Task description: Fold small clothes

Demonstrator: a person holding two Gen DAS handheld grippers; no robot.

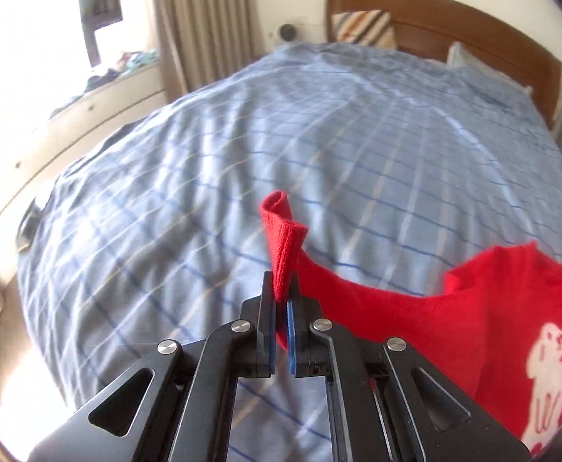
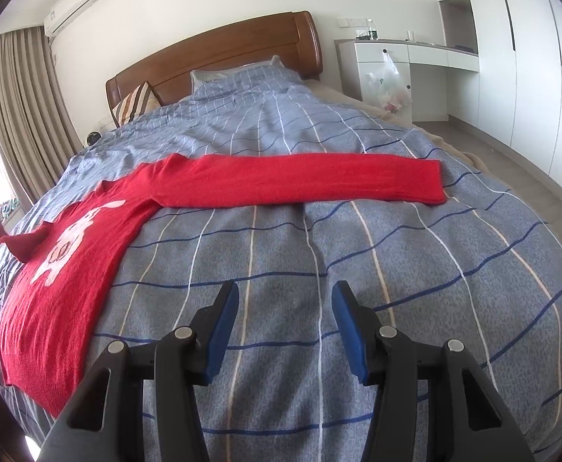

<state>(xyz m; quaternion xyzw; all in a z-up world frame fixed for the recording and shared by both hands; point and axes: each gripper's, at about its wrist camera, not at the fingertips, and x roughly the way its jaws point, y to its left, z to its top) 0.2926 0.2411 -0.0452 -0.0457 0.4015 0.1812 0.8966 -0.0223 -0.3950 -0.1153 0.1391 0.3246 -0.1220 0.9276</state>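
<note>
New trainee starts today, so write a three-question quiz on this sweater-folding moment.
1. True or false: the left gripper is shut on a sleeve cuff of the red sweater.
2. The right gripper is: A) clamping the other sleeve, B) open above the checked bedspread, C) holding a pillow.
3. Fill in: the other sleeve lies stretched flat across the ____.

Key: 1 true; 2 B; 3 bedspread.

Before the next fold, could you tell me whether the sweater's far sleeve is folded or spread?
Spread: the sleeve lies straight across the bedspread.
</note>
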